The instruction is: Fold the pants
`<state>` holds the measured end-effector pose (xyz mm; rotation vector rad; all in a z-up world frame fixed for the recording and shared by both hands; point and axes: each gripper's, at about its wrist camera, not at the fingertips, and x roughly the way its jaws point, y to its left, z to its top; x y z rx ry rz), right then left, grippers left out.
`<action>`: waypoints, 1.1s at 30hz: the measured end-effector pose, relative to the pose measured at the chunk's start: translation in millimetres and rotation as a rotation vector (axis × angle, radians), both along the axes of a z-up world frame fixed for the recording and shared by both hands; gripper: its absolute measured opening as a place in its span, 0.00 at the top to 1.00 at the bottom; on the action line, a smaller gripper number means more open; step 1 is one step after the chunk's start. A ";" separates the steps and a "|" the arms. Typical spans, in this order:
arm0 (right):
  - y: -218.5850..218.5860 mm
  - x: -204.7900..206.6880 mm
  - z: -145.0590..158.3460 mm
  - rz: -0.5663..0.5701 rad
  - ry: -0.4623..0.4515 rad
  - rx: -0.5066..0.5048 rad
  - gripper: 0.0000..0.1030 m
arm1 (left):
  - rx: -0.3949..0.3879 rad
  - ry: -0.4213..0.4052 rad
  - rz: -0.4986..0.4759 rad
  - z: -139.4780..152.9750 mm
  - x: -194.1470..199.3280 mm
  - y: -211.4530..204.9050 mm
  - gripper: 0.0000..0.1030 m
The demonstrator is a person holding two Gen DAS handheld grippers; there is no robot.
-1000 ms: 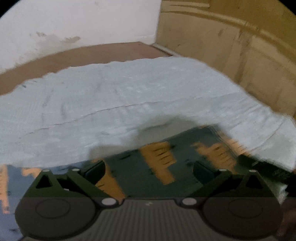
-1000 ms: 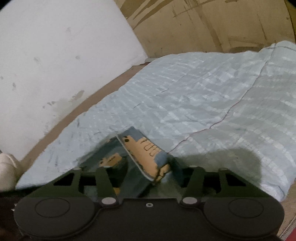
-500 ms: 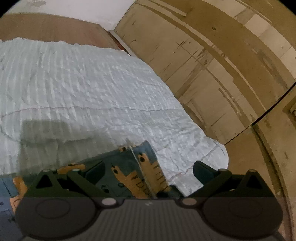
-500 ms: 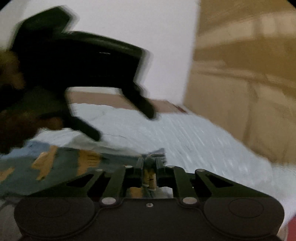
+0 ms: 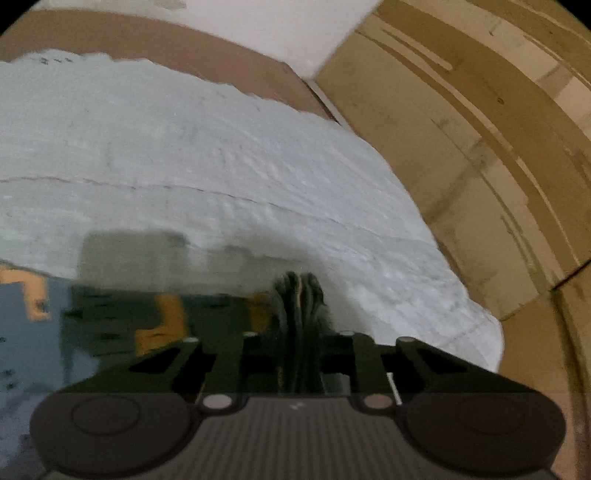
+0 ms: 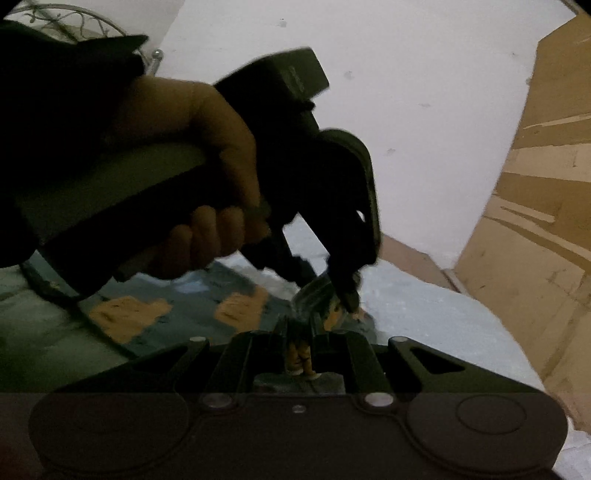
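Note:
The pants (image 5: 110, 325) are blue-grey with orange animal prints and lie on a pale blue quilted blanket (image 5: 221, 166). My left gripper (image 5: 297, 295) is shut on a bunched edge of the pants. In the right wrist view the pants (image 6: 184, 306) spread to the left, and my right gripper (image 6: 299, 332) is shut on a fold of them. The left gripper (image 6: 343, 291) also shows there, held by a hand, pinching the cloth just beyond my right fingertips.
The blanket (image 6: 443, 325) covers a brown surface (image 5: 184, 48). A white wall (image 6: 406, 110) stands behind and tan cardboard-like panels (image 5: 480, 147) stand close on the right. A wire basket (image 6: 66, 18) is at the far top left.
My left gripper has closed on the pants edge; it was open a second ago. My right gripper closed on the fold, and both grippers have come close together.

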<state>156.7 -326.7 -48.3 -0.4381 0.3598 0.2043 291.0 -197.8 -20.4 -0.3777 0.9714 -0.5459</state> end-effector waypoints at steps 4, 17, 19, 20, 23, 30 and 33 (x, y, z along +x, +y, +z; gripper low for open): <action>10.3 0.4 -4.9 0.023 0.031 0.019 0.89 | 0.110 -0.029 0.017 -4.6 -4.1 2.0 0.87; 20.2 9.9 -13.9 0.004 0.086 0.048 0.85 | 0.196 -0.005 0.036 -18.5 -0.7 -4.0 0.85; 17.5 11.4 -13.5 -0.005 0.084 0.045 0.79 | 0.196 -0.014 0.034 -16.8 -1.6 -5.0 0.87; 15.3 9.6 -13.5 -0.009 0.083 0.044 0.78 | 0.196 -0.018 0.031 -15.8 -2.1 -5.3 0.88; 12.4 12.7 -15.9 -0.022 0.086 0.054 0.65 | 0.199 -0.024 0.025 -12.4 -3.5 -6.2 0.88; 6.0 16.5 -15.4 -0.039 0.128 0.139 0.64 | 0.200 -0.037 0.025 -7.3 -7.1 -6.6 0.89; 5.2 16.6 -14.8 -0.056 0.140 0.175 0.81 | 0.198 -0.046 0.030 -4.2 -9.2 -7.1 0.90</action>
